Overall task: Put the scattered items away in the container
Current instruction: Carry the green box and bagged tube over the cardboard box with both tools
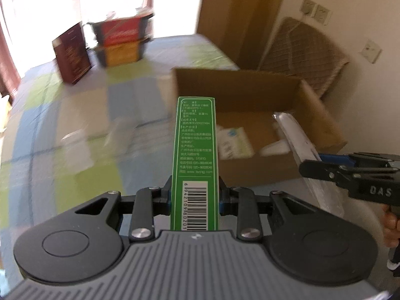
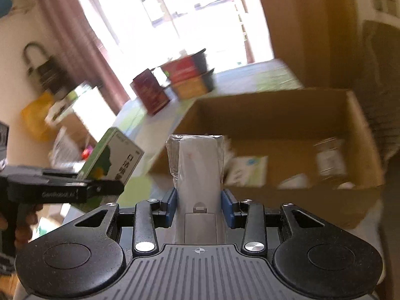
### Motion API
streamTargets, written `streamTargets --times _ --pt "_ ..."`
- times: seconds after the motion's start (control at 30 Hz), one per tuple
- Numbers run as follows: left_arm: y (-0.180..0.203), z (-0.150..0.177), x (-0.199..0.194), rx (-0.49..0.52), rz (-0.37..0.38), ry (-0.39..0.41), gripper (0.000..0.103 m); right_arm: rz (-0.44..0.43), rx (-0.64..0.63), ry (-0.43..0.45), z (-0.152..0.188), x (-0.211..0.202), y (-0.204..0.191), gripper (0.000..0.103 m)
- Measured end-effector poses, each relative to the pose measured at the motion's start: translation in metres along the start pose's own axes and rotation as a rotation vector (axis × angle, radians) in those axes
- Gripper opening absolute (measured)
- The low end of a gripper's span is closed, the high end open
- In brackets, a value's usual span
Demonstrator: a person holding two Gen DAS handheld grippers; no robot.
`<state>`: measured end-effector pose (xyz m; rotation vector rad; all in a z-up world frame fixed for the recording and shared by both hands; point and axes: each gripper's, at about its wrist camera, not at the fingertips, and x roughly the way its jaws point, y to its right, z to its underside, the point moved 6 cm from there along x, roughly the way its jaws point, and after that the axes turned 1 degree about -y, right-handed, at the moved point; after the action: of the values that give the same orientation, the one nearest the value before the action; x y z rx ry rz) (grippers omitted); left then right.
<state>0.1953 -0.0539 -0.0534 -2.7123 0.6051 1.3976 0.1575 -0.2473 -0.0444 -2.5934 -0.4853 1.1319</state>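
**Cardboard box ahead, both loads in the air**

Cardboard is your target: the open cardboard box [image 1: 262, 95] sits on the checked cloth of the desk [image 1: 62, 125], its mouth facing up and towards you. Inside it already lie a pale carton [image 1: 233, 145], a small white item beside it, and, from the right wrist view, what looks like a dark jar [image 2: 330, 157], though blur keeps me from being sure.

Your left gripper [image 1: 194, 197] has its fingers clenched on the lower end of the green box [image 1: 196, 145], which stands up along the fingers, barcode nearest the camera. Its top end is just short of the box's near wall, so it is not yet over the opening.

Your right gripper [image 2: 199, 206] has its blue-padded fingers [image 2: 228, 207] clamped on the white plastic-wrapped item [image 2: 197, 165], held upright, also on the near side of the box.

To do this step well, I judge you should carry each load clear over the near wall before you let go, because both stand tall and would likely tip against the rim if dropped early. Aim for the bare cardboard floor between the pale carton and the jar. The two grippers are near each other, so bring them in one at a time. Tilt the green box flat before you release, so it lies down rather than toppling.
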Motion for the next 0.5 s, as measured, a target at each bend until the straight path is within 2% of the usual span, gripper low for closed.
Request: streamTargets --times 0.23,0.37,0.5 --pt "0.044 -0.057 0.031 0.049 0.071 0.027 0.025 0.055 0.09 0.042 -0.032 0.003 0.052 0.041" --pt "0.061 -0.085 0.056 0.061 0.072 0.024 0.025 0.083 0.057 0.03 -0.048 0.017 0.072 0.041" --pt "0.072 -0.097 0.082 0.064 0.074 0.002 0.025 0.115 -0.019 -0.001 -0.06 0.033 0.094 0.041"
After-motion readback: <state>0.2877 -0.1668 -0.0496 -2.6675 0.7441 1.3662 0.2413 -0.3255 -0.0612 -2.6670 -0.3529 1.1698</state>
